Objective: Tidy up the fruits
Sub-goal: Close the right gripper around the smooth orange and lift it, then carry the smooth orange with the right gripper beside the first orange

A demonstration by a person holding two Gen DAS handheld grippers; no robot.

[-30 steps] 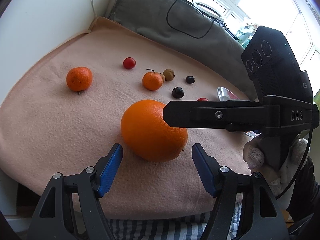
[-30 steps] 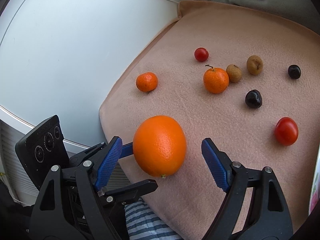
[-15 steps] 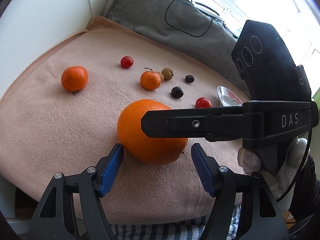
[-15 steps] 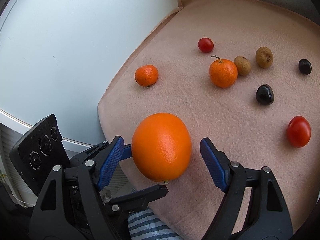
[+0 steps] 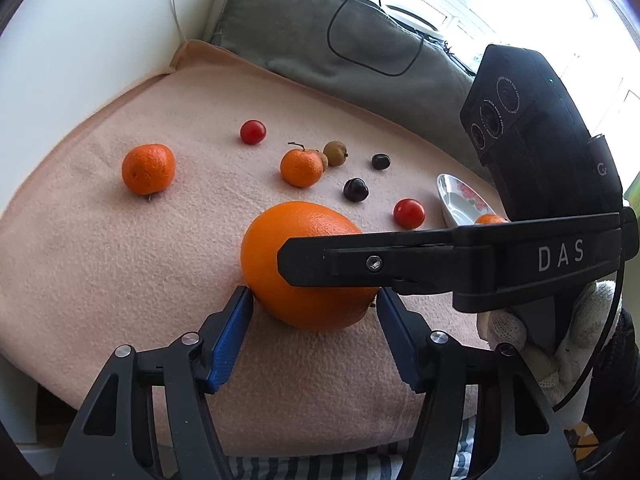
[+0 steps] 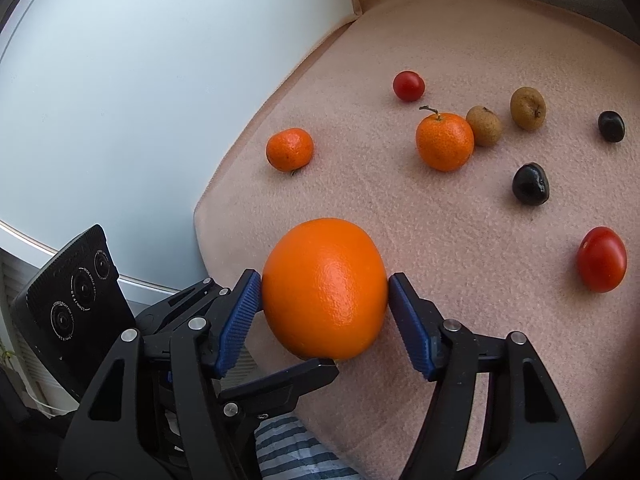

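Note:
A large orange (image 5: 308, 268) (image 6: 324, 288) rests on the pink blanket (image 5: 100, 240). My right gripper (image 6: 324, 280) is shut on the large orange, its blue pads (image 6: 240, 312) pressing both sides. My left gripper (image 5: 314, 300) is open, with the orange's near side between its fingertips (image 5: 236, 320). Two mandarins (image 5: 148, 168) (image 5: 301, 168), two cherry tomatoes (image 5: 253, 132) (image 5: 409, 213), two brown fruits (image 6: 484, 125) (image 6: 528, 108) and two dark fruits (image 5: 356, 190) (image 5: 380, 161) lie farther back.
A white floral dish (image 5: 460, 204) holding an orange fruit (image 5: 490, 219) sits at the right, partly hidden by the right gripper's body (image 5: 480, 264). A grey cushion (image 5: 320, 40) with a black cable lies behind. A white wall (image 6: 140, 80) borders the left. The blanket's near edge drops off.
My right gripper's fingers have closed from wide open onto the large orange. My left gripper has moved closer, so its tips now flank the orange.

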